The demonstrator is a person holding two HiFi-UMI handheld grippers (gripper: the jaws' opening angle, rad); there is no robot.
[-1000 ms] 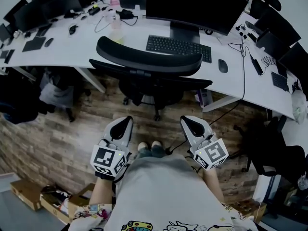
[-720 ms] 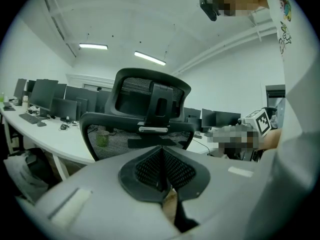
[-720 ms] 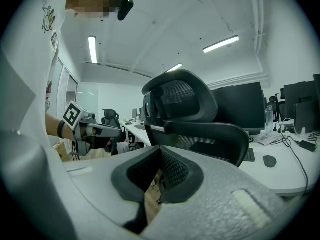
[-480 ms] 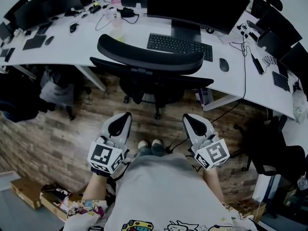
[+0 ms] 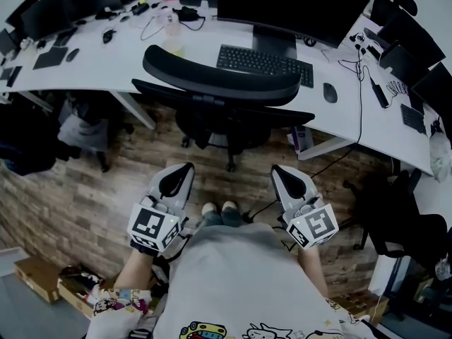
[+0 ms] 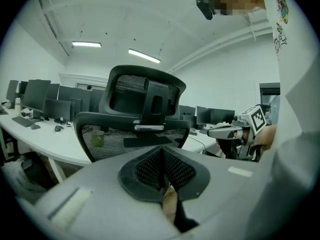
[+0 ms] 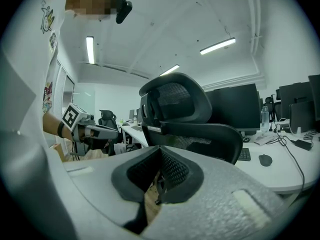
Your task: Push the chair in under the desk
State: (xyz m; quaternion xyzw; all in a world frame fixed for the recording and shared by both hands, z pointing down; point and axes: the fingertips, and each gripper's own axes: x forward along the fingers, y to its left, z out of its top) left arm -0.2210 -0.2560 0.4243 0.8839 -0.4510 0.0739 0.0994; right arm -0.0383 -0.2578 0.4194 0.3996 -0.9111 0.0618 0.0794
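A black mesh office chair [image 5: 222, 90] stands with its seat under the white desk [image 5: 99, 69], its backrest and headrest toward me. In the left gripper view the chair [image 6: 137, 116] fills the middle; in the right gripper view the chair [image 7: 190, 119] sits just ahead. My left gripper [image 5: 176, 179] and right gripper [image 5: 286, 180] hover side by side above the wooden floor, a short way behind the chair and apart from it. Both are shut with nothing between their jaws.
On the desk are a monitor [image 5: 289, 9], a keyboard [image 5: 263, 63], a mouse [image 5: 330, 92] and cables. Another dark chair [image 5: 402, 217] stands at the right. Cardboard boxes [image 5: 49, 284] lie at the lower left. My feet [image 5: 219, 209] stand between the grippers.
Both grippers have kept their place behind the chair. The view has shifted slightly, so the chair and desk sit a little higher in the frame.
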